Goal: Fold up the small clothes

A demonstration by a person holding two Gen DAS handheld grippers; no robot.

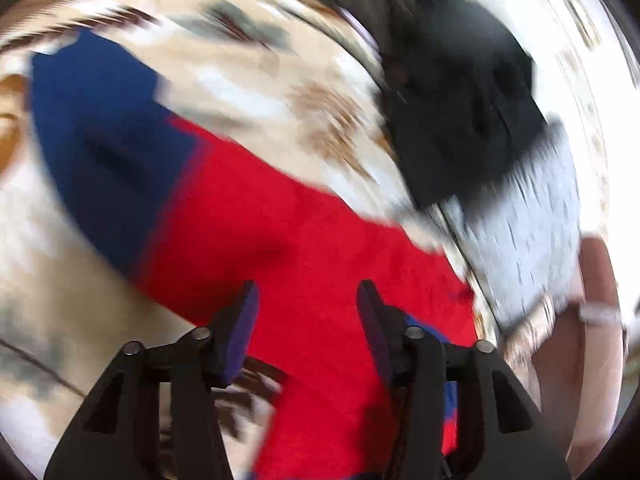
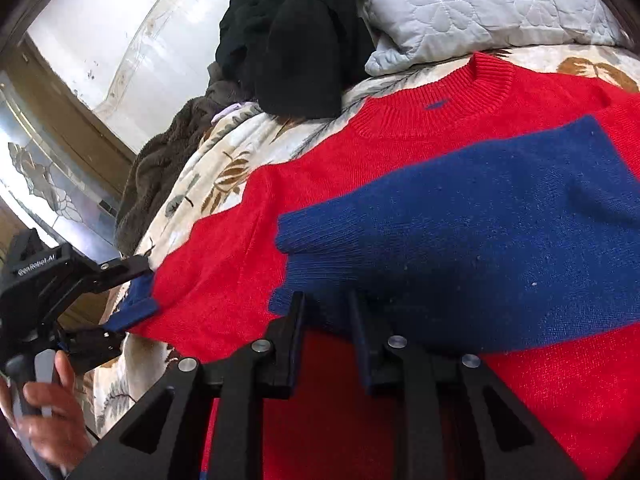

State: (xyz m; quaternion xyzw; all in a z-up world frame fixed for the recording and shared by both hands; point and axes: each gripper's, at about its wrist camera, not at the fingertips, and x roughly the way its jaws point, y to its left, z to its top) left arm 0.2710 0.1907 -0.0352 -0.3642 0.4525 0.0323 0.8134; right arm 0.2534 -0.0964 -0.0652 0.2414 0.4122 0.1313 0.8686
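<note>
Open-jawed, the left gripper (image 1: 308,320) hangs over the sweater (image 1: 280,240) in the blurred left view; the red knit with a blue sleeve (image 1: 100,140) looks soft, light and limp, so it should be taken at a hem or cuff, and the dark clothes (image 1: 460,100) lie well apart toward the bed edge. From the right view, the right gripper (image 2: 326,340) stands parted at the blue cuff (image 2: 304,252) folded over the chest, gripping nothing, while the left gripper (image 2: 120,300) sits at the far blue hem corner, its hold unclear; the bedspread (image 2: 192,184) leaves open room leftward, with the pillow (image 2: 460,4) crowding the collar.
</note>
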